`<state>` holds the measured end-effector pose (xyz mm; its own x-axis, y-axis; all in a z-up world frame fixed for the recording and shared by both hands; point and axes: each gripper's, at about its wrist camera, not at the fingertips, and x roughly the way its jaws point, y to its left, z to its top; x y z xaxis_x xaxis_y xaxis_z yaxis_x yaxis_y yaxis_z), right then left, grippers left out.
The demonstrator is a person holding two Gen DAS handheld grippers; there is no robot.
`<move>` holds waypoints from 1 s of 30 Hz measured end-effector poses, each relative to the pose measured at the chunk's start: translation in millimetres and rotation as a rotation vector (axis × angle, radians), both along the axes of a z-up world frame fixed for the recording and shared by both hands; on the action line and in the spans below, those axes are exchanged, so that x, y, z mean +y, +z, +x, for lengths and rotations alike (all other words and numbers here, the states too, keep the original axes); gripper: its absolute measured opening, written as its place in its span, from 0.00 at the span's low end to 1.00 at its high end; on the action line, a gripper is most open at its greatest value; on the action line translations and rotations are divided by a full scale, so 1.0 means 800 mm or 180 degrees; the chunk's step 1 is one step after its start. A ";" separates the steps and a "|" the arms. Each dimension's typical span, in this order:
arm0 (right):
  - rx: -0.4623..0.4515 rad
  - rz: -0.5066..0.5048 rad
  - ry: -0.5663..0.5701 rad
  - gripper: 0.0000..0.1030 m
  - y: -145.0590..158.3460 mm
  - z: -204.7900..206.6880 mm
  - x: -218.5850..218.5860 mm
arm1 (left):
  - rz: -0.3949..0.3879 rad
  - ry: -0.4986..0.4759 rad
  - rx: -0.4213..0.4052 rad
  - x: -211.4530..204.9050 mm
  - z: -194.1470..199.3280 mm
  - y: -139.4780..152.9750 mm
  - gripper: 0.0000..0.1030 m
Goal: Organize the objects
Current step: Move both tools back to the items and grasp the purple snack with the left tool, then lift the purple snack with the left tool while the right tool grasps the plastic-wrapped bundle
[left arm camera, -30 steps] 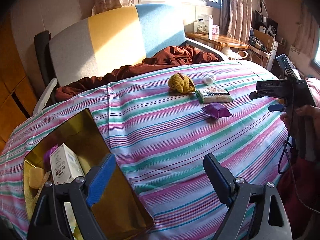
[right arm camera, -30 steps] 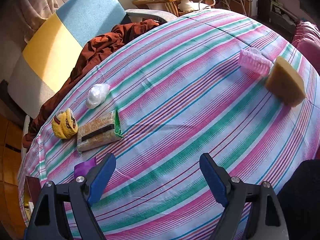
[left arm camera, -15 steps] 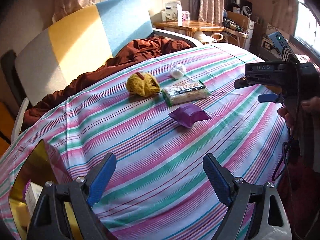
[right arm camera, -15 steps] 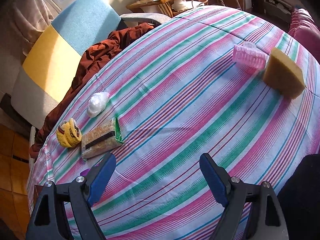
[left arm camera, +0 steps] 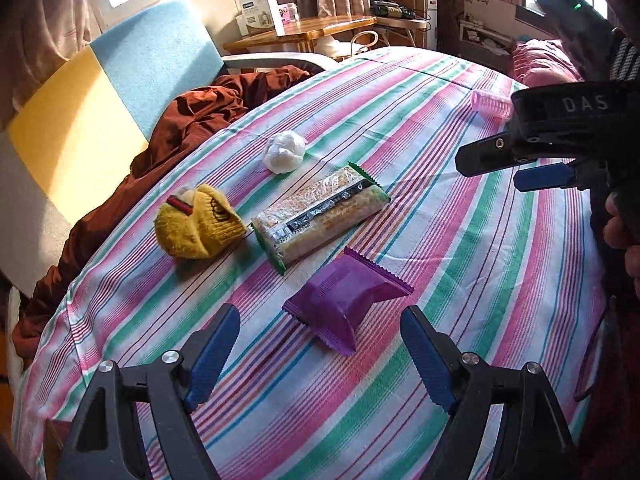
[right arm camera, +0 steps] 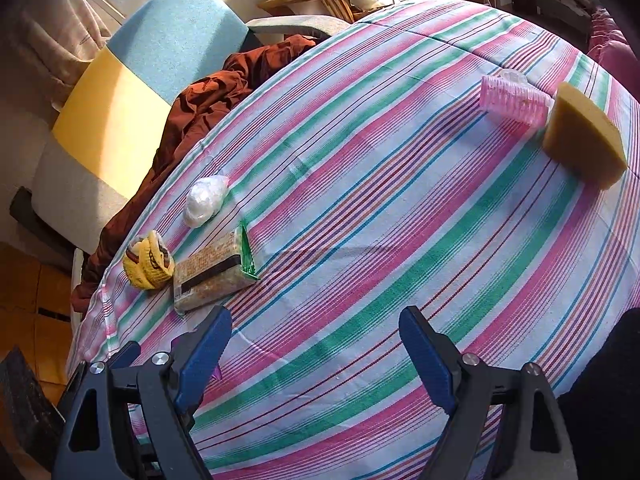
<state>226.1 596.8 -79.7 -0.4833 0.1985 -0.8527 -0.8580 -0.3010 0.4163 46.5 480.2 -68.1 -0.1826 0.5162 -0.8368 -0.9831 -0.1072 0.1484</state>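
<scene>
While the left gripper (left arm camera: 320, 344) hung over the striped cloth (left arm camera: 460, 240) w/ its jaws closing, nothing was yet pinched: the purple pouch (left arm camera: 344, 300) lay on the cloth just ahead of the blue pads (left arm camera: 212, 360), not touched by either. The right gripper (right arm camera: 316, 348) stood spread wide over bare cloth, nothing between its pads; in the left view it showed at the right edge (left arm camera: 520, 164), w/ part of a hand (left arm camera: 620, 232) behind it.

Count, taking the cracker pack (left arm camera: 320, 212) as landmark. One purple pouch, just on the near side of the pack, apart from it. One yellow sock ball (left arm camera: 196, 228), just left of the pack, about touching its end. One white wad (left arm camera: 284, 152), beyond the pack, near but apart. One pink roller (right arm camera: 516, 100), well to the right & far from the pack, w/ a clear object behind it, too blurred to name. One tan sponge (right arm camera: 584, 136), further right again, just beside the roller, standing tilted on an edge. That made 6 loose items plus the unclear one, all on the cloth.

Beyond the pack, off the cloth edge: one rust-brown blanket (left arm camera: 192, 120) heaped against one sofa (left arm camera: 120, 80) w/ yellow & blue panels, and one wood table (left arm camera: 304, 28) carrying a white box (left arm camera: 260, 8).
</scene>
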 end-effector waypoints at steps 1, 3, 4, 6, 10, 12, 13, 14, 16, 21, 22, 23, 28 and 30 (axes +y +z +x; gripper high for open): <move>0.0008 -0.0009 0.0010 0.85 0.000 -0.001 0.000 | -0.0010 -0.0012 0.0000 0.005 -0.001 -0.003 0.81; 0.0024 -0.0018 0.0013 0.85 -0.001 0.000 0.000 | -0.0039 -0.0038 -0.0016 0.014 -0.002 -0.009 0.81; 0.0027 -0.0021 0.0010 0.85 -0.001 0.000 0.000 | -0.0042 -0.0040 -0.0013 0.018 -0.002 -0.011 0.81; 0.0029 -0.0035 0.0005 0.85 -0.002 0.000 0.001 | -0.0042 -0.0048 -0.0081 0.025 -0.003 -0.016 0.74; 0.0022 -0.0052 0.0002 0.85 -0.003 0.000 0.001 | -0.0080 0.0007 -0.0272 0.036 -0.004 -0.026 0.41; 0.0016 -0.0057 -0.0006 0.85 -0.003 0.001 0.001 | -0.0084 0.0115 -0.0316 0.035 -0.004 -0.032 0.37; 0.0011 -0.0060 -0.0006 0.85 -0.003 0.000 0.001 | -0.0056 0.0168 -0.0375 0.031 -0.004 -0.034 0.35; 0.0003 -0.0065 -0.0003 0.85 -0.004 0.000 0.001 | -0.0011 0.0247 -0.0420 0.025 -0.005 -0.035 0.35; -0.0016 -0.0072 0.0007 0.85 -0.004 -0.001 0.000 | 0.0054 0.0416 -0.0509 0.011 -0.006 -0.034 0.33; -0.0038 -0.0074 -0.0013 0.85 -0.006 -0.001 0.001 | 0.0183 0.0895 -0.0720 -0.044 -0.005 -0.034 0.33; -0.0044 -0.0076 -0.0017 0.85 -0.006 -0.001 0.001 | 0.0205 0.0967 -0.0741 -0.055 -0.003 -0.033 0.33; -0.0050 -0.0069 -0.0020 0.85 -0.006 -0.001 0.001 | 0.0229 0.1042 -0.0755 -0.068 -0.001 -0.031 0.33; -0.0068 -0.0046 -0.0002 0.85 -0.005 -0.004 0.000 | 0.0415 0.1316 -0.0833 -0.126 0.009 -0.027 0.32; -0.0086 -0.0037 0.0018 0.85 -0.005 -0.006 -0.001 | 0.0453 0.1363 -0.0844 -0.139 0.012 -0.032 0.32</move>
